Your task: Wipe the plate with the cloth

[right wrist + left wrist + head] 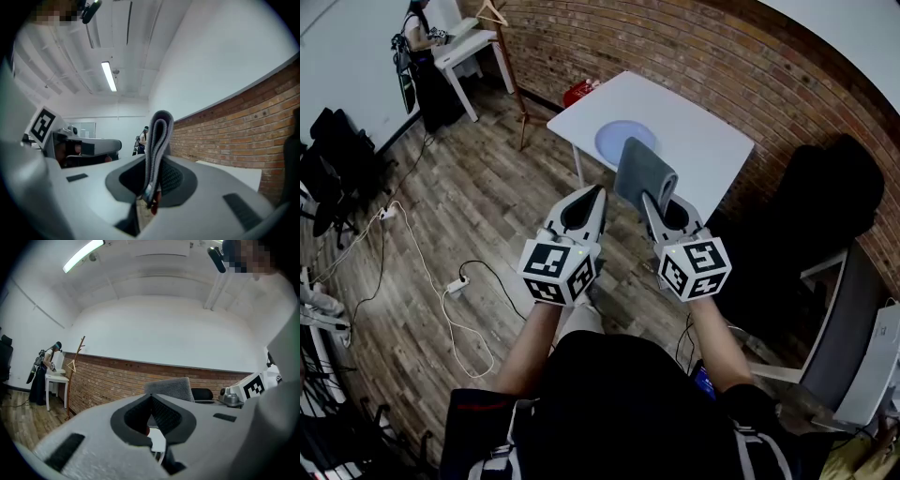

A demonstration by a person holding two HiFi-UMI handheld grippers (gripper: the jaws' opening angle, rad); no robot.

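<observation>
A pale blue plate (619,141) lies on the white table (694,131) ahead of me, partly hidden behind the cloth. My right gripper (658,202) is shut on a folded grey cloth (643,173), which stands upright out of its jaws (157,140). The same cloth (171,387) shows past my left gripper's tips. My left gripper (598,192) is held level beside the right one, jaws closed with nothing between them. Both grippers are raised in the air, short of the table's near edge.
A brick wall (694,47) runs behind the table. A black chair (825,206) stands at the right, cables (441,291) lie on the wooden floor at the left, and a person (417,56) stands at a far desk. A coat stand (502,37) rises near the table.
</observation>
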